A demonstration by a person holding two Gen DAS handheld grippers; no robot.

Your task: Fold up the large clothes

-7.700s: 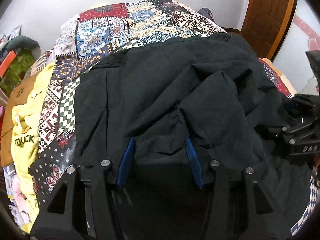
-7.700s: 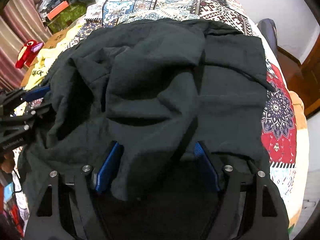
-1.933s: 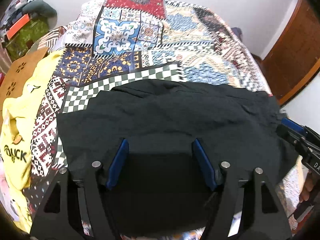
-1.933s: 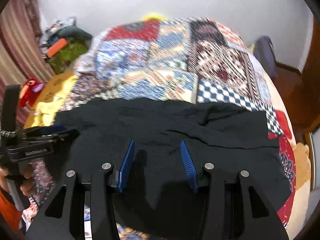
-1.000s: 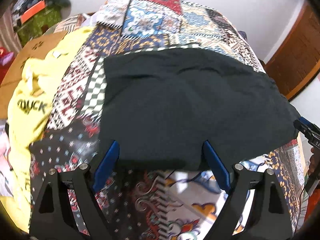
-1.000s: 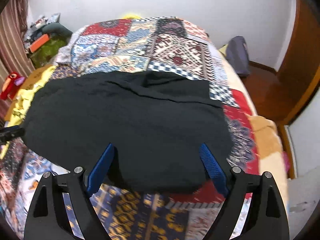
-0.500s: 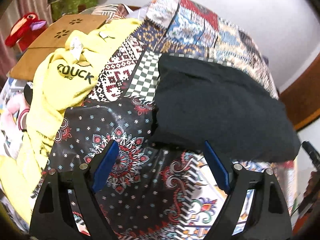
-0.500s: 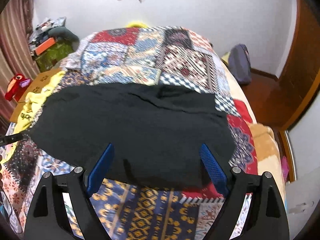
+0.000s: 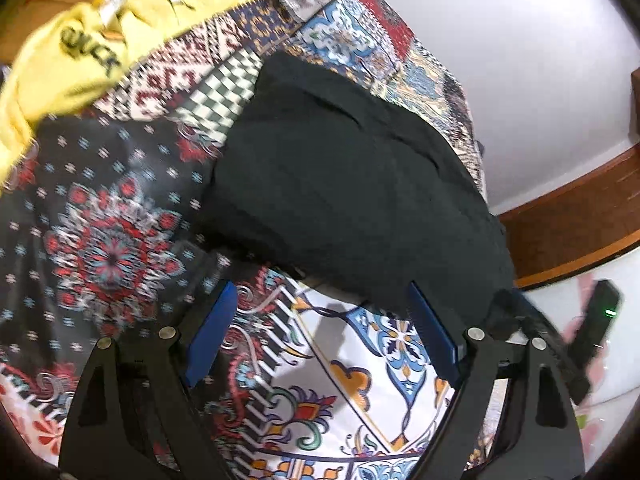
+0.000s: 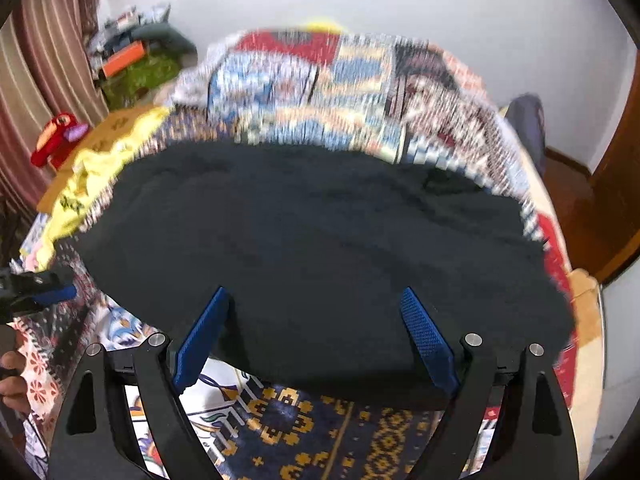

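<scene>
the black garment [image 10: 320,248] lies folded into a broad band across the patterned bedspread [image 9: 112,248], a yellow shirt [image 9: 80,48] well apart at the bed's side. it looks soft, limp and fairly thick, so it would sag unless taken at a folded edge or end corner. the right gripper [image 10: 316,340], its jaws just opened wider, frames its near edge with nothing pinched. the left gripper [image 9: 320,334] stands wide and empty beside its end.

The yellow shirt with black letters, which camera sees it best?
The left wrist view. There the yellow cloth shirt lies bunched at the top left on the patterned bedspread, large enough that its black print shows, though blurred. The right wrist view catches only a small, smeared yellow strip at the left, beside the folded black garment.
</scene>
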